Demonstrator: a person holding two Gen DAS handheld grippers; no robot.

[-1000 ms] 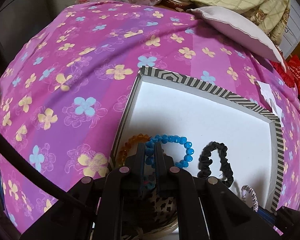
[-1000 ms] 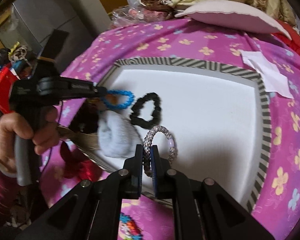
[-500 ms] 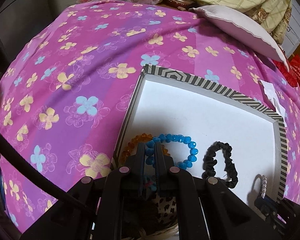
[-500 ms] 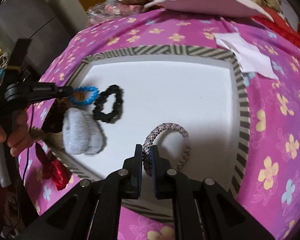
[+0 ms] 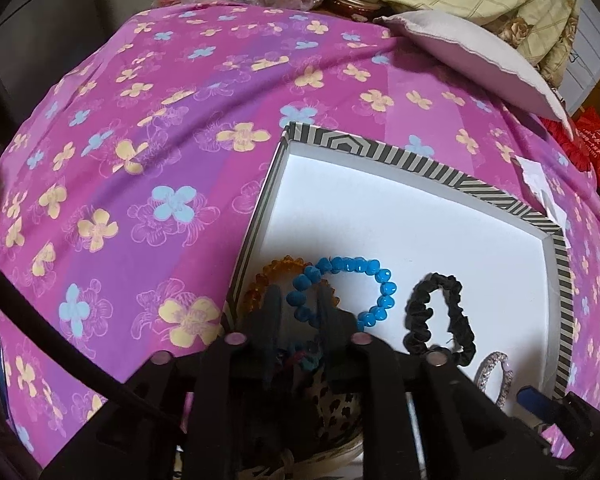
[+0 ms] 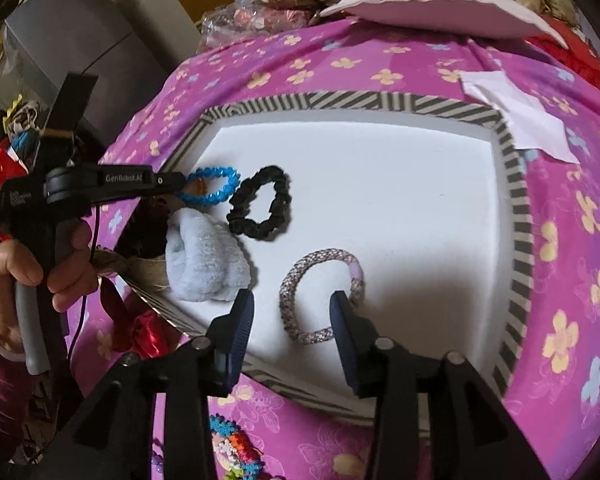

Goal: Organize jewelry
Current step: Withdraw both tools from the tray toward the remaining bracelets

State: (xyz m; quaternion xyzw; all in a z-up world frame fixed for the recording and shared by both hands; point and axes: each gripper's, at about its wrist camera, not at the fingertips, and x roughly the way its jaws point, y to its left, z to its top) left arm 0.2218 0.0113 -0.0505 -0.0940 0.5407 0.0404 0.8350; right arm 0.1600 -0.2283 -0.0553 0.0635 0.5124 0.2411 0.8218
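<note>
A white tray with a striped rim (image 5: pixel 420 160) (image 6: pixel 516 216) lies on the pink flowered cloth. In it lie a blue bead bracelet (image 5: pixel 380 280) (image 6: pixel 224 192), an amber bead bracelet (image 5: pixel 268 272), a black scrunchie (image 5: pixel 456 320) (image 6: pixel 260 204), a pale fluffy scrunchie (image 6: pixel 204 260) and a speckled bracelet (image 6: pixel 320 292) (image 5: pixel 496 376). My left gripper (image 5: pixel 296 308) (image 6: pixel 176 184) is open over the blue bracelet's near end. My right gripper (image 6: pixel 292 312) is open, its fingers either side of the speckled bracelet, which lies flat.
A leopard-print basket (image 5: pixel 340 408) of items sits under the left gripper. A white paper (image 6: pixel 516 116) and a grey cushion (image 5: pixel 472 68) lie beyond the tray. Colourful beaded pieces (image 6: pixel 236 448) lie on the cloth near the right gripper.
Both grippers opened. The left one let go of the blue bracelet, the right one let go of the speckled bracelet, which now lies in the tray.
</note>
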